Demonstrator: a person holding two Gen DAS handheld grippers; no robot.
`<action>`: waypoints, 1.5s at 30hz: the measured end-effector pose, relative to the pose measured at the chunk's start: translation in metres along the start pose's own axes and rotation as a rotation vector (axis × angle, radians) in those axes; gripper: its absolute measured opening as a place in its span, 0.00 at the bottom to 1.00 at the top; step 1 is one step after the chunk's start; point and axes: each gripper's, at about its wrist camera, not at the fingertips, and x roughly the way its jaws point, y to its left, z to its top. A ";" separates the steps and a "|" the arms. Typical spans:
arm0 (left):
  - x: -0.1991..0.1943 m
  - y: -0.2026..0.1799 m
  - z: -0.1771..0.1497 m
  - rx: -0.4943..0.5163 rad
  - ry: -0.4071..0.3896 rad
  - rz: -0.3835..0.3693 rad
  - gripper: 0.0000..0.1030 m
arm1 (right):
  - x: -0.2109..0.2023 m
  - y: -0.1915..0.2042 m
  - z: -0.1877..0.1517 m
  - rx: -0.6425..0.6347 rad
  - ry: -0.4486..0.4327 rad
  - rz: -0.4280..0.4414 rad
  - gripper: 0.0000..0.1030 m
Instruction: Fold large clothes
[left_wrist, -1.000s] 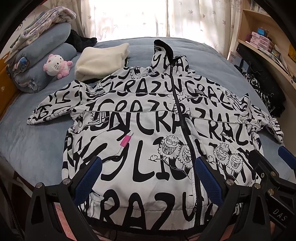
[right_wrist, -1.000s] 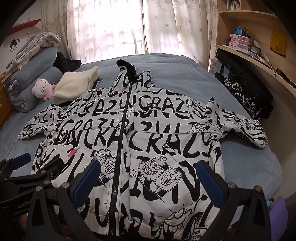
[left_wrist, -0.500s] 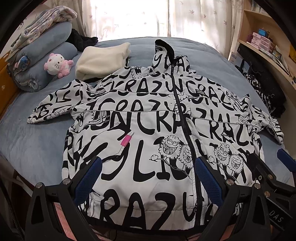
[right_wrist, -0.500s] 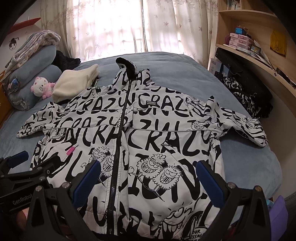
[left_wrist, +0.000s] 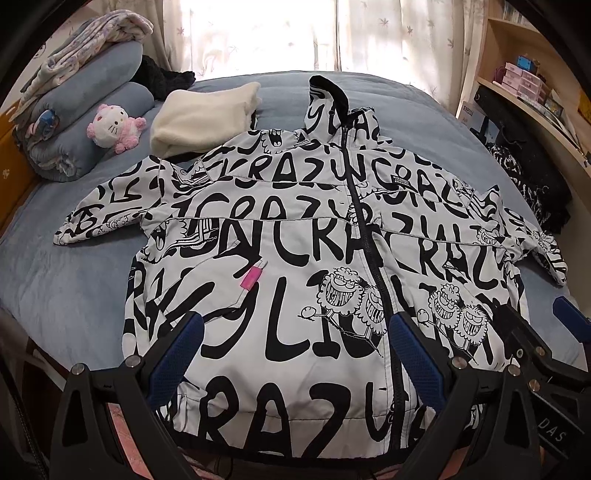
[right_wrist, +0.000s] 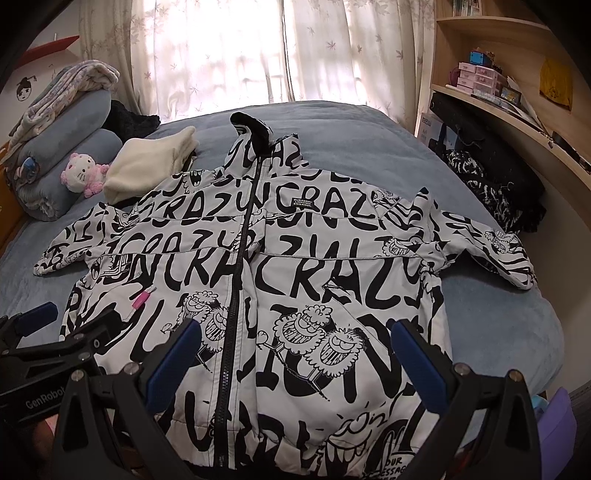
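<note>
A white jacket (left_wrist: 295, 258) with black lettering and cartoon faces lies flat, front up and zipped, on the blue bed (left_wrist: 74, 280); its sleeves spread to both sides. It also shows in the right wrist view (right_wrist: 295, 266). My left gripper (left_wrist: 295, 354) is open and empty above the jacket's hem, left of the zip. My right gripper (right_wrist: 295, 358) is open and empty above the hem, right of the zip. Each gripper shows at the edge of the other's view.
A folded cream garment (left_wrist: 207, 118), a pink plush toy (left_wrist: 114, 127) and rolled blue bedding (left_wrist: 81, 122) lie at the bed's far left. A dark patterned garment (right_wrist: 491, 192) hangs by the wooden shelves (right_wrist: 517, 110) on the right. Curtains hang behind.
Both grippers have drifted slightly; the jacket sits a little lower in the right wrist view. The jacket itself has not moved and both grippers stay open.
</note>
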 end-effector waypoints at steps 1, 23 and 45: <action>0.001 -0.001 0.002 -0.002 0.000 -0.001 0.96 | 0.000 0.000 0.000 -0.001 -0.001 0.000 1.00; 0.014 -0.050 0.116 0.086 -0.088 -0.076 0.96 | 0.005 -0.059 0.096 0.029 -0.083 -0.119 1.00; 0.110 -0.180 0.210 0.159 -0.179 -0.197 0.97 | 0.067 -0.274 0.126 0.323 -0.094 -0.366 0.99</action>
